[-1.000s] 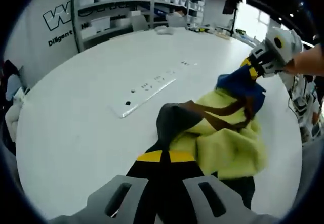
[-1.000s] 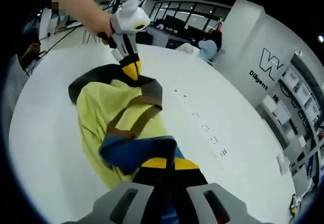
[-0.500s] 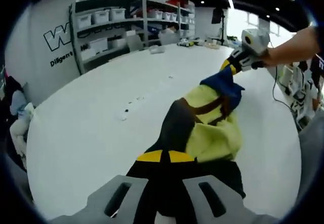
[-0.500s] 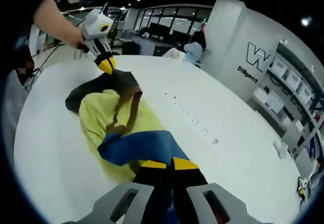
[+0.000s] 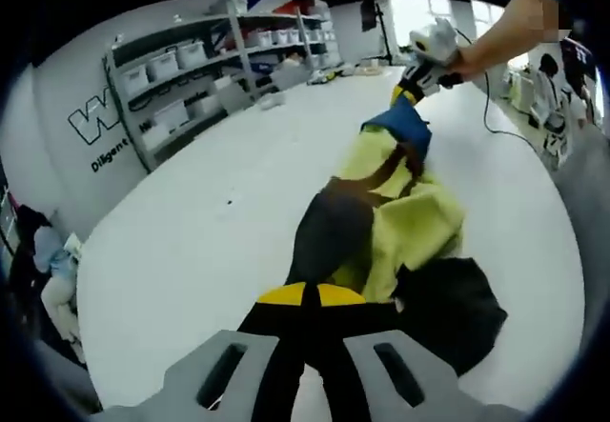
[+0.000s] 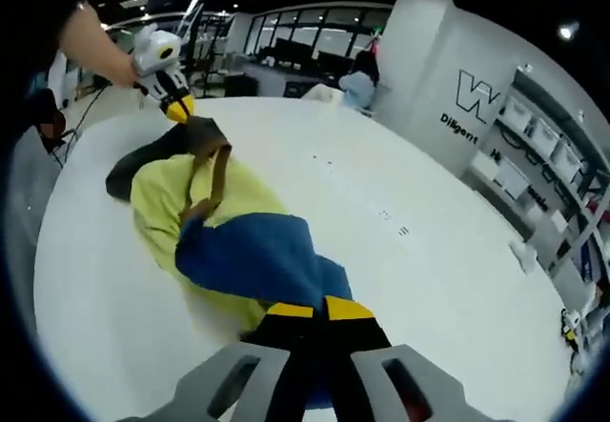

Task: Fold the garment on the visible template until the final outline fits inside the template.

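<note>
1. My left gripper (image 5: 303,300) has its yellow-tipped fingers closed on the dark end of the soft yellow, brown, blue and black fabric garment (image 5: 400,222). From the right gripper view I see that same gripper (image 6: 177,108) at the far end of the cloth, pinching it.

2. My right gripper (image 6: 307,310) is clamped on the blue end of the garment (image 6: 214,227). In the left gripper view it (image 5: 408,89) sits far out, fingers closed on blue cloth.

3. The garment is stretched in a long bunch between the two grippers over the broad white round worktop (image 5: 210,212). Its middle sags onto the surface, and a black flap (image 5: 453,308) trails loose near my left gripper.

4. I see a row of small dark marks on the worktop (image 6: 381,214), beside the garment and apart from it. I cannot tell whether they mark out the template.

5. Risks, as I judge them:
   - Each grip looks like it holds only a small pinch, so pulling the ends further apart could slip one free.
   - The cloth is twisted and layered; laying it down like this would trap creases and leave an outline too wide.
   - The loose black flap could drag and fold under unnoticed.
   - Setting it down away from the marks would leave the outline off target.
</note>
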Demonstrator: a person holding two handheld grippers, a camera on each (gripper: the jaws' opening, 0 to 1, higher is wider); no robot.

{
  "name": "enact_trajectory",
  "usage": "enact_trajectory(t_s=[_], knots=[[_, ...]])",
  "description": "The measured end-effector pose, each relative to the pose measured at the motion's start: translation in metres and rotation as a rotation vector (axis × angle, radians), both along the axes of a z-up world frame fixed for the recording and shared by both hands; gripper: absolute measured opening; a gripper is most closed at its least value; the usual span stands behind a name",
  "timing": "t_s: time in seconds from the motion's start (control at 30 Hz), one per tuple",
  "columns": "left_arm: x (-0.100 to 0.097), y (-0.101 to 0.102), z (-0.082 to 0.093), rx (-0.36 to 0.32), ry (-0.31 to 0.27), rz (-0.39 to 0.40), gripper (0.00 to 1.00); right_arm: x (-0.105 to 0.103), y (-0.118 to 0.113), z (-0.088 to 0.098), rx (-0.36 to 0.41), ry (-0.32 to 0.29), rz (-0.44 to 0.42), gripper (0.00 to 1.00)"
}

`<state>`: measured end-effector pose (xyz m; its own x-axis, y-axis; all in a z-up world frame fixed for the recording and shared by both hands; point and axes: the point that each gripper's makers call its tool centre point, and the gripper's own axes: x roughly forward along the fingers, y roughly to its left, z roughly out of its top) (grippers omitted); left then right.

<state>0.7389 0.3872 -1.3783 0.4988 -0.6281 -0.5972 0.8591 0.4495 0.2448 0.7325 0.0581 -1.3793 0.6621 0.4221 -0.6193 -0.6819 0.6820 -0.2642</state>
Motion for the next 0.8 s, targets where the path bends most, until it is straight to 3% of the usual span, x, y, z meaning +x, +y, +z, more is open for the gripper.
enact_trajectory(t_s=[0.1, 0.2, 0.27, 0.37, 0.43, 0.5, 0.6, 0.67, 0.8], knots=[[-0.009, 0.002, -0.004, 0.010, 0.009, -0.010, 0.04, -0.004, -0.006, -0.008, 0.024, 0.036, -0.042, 0.00], [-0.022, 0.003, -0.019, 0.034, 0.078, -0.023, 0.03, -0.007, -0.009, -0.015, 0.022, 0.058, -0.058, 0.00], [-0.029, -0.001, -0.020, -0.003, 0.122, -0.020, 0.03, -0.011, -0.006, -0.020, 0.022, 0.074, -0.048, 0.00], [-0.029, -0.008, -0.015, -0.066, 0.158, -0.013, 0.17, -0.015, -0.003, -0.026, -0.002, 0.085, -0.026, 0.00], [-0.025, -0.015, -0.006, -0.134, 0.184, 0.008, 0.33, -0.017, -0.003, -0.027, -0.014, 0.084, -0.015, 0.00], [-0.016, -0.018, 0.002, -0.152, 0.181, 0.014, 0.39, -0.019, -0.002, -0.026, -0.020, 0.078, -0.005, 0.00], [-0.001, -0.026, 0.014, -0.215, 0.198, 0.024, 0.39, -0.020, 0.000, -0.026, -0.020, 0.075, 0.008, 0.00], [0.013, -0.030, 0.011, -0.229, 0.246, 0.034, 0.40, -0.020, 0.001, -0.026, -0.018, 0.074, 0.019, 0.00], [0.030, -0.039, -0.003, -0.221, 0.385, 0.052, 0.30, -0.020, 0.002, -0.024, -0.011, 0.074, 0.024, 0.00]])
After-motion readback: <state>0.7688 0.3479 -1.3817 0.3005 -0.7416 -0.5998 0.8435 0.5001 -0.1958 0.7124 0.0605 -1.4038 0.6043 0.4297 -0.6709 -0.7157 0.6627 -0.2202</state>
